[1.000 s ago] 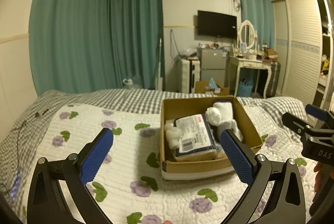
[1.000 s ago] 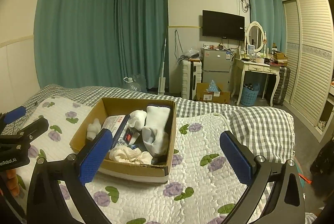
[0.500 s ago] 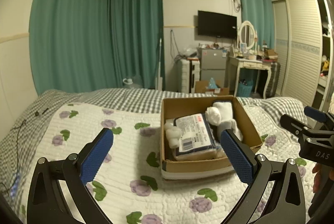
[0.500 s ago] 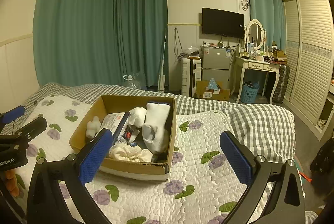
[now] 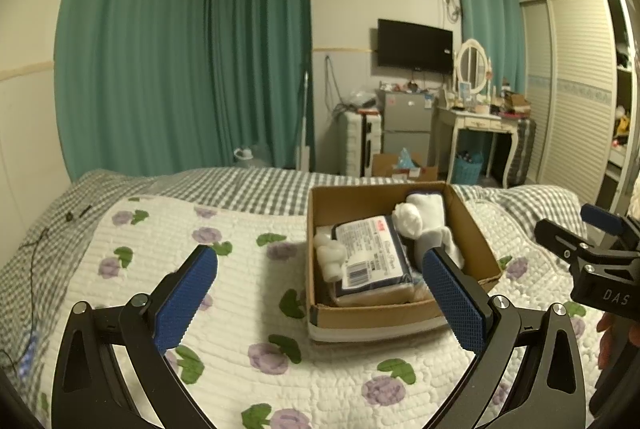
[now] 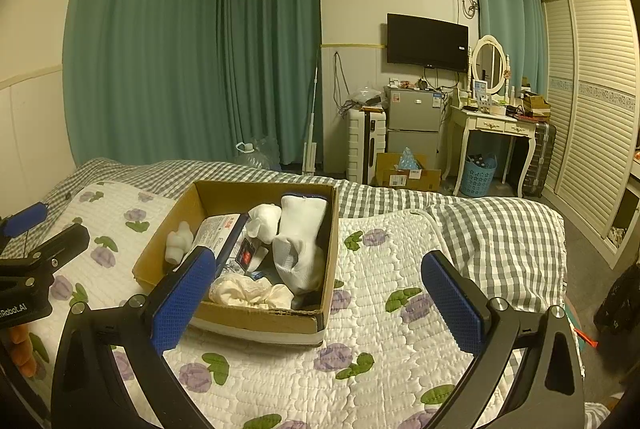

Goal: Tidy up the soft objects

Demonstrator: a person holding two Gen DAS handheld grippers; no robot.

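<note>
Left claw (image 5: pixel 320 293): spread wide, empty, hovering short of the cardboard box (image 5: pixel 376 317).
Right claw (image 6: pixel 316 293): released, empty, near the box's front right corner.
Cream cloth (image 6: pixel 250 292): inside the box's front edge; limp, light; pinch a raised fold.
White sock (image 6: pixel 300 241): behind the cloth, probably rolled; soft, squeeze mid-body.

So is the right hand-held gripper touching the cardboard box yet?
Apart. The left wrist view shows the right hand-held gripper off to the box's right, with quilt visible between it and the cardboard box.
</note>
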